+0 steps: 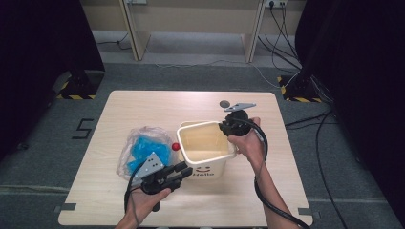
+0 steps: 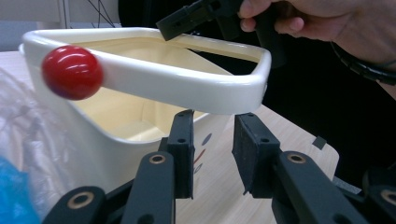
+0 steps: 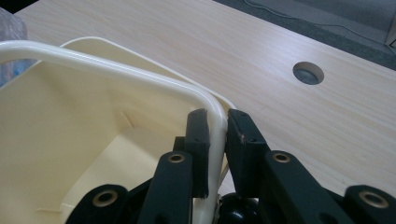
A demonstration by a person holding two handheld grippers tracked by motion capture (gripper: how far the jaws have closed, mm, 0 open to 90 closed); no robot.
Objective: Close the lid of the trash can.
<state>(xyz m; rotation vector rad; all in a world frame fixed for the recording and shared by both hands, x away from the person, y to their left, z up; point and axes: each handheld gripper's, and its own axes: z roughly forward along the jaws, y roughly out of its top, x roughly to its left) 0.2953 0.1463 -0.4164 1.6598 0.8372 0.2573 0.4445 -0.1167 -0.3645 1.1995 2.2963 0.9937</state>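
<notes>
The cream plastic bin [image 1: 205,148], a squarish tub with a smiley face and the word "Hello" printed on its near wall, stands a little right of the middle of the high view, on the pale wooden table [image 1: 143,107]. A cream hoop frame [image 2: 187,86] with a red ball knob [image 2: 71,72] on its left side sits at the bin's mouth, lifted off the tub at one side in the left gripper view, probably so that a liner can be tucked under it.

The right gripper [image 3: 218,135], at the bin's upper right corner in the high view, has its jaws closed tight on the thin rim of that frame, one pad inside and one outside; this looks like a steadying hold that keeps the bin from sliding or the frame from dropping.

The left gripper [image 2: 212,154], low and left of centre in the high view, points at the bin's near wall. Its jaws stand partly apart with nothing between them, just below the frame's near edge, seemingly lined up to take it.

Left of the bin and touching it lies a clear plastic bag of blue material [image 1: 145,149], likely the liner stock kept within reach. A round cable hole [image 3: 308,73] sits in the table beyond the bin.
</notes>
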